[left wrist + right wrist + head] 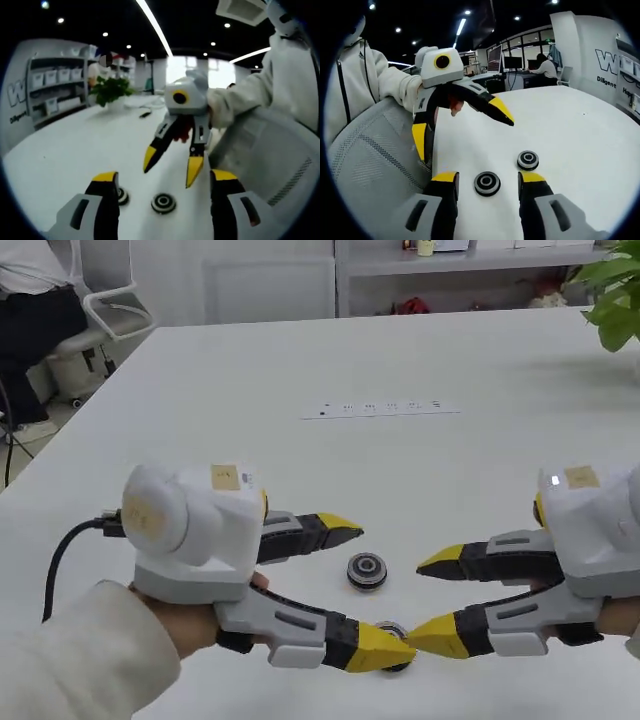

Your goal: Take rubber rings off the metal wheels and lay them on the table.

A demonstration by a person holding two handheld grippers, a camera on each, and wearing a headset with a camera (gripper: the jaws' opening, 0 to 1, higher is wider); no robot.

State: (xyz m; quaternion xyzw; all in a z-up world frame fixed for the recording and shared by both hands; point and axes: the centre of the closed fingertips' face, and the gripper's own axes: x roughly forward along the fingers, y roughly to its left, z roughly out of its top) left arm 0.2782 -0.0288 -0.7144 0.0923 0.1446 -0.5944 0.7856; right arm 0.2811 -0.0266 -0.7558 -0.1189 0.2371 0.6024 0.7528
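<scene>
We've freed nothing yet: left gripper (383, 589) and right gripper (415, 604) gape open, near wheel (487, 183) and far wheel (527, 160) both wearing rubber rings (476, 183).

plant (612, 302) far right | office chair (112, 312) far left | socket strip (382, 408) centre

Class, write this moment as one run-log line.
left claw open | right claw open | far wheel on table, ring on | near wheel between both claws' tips
</scene>
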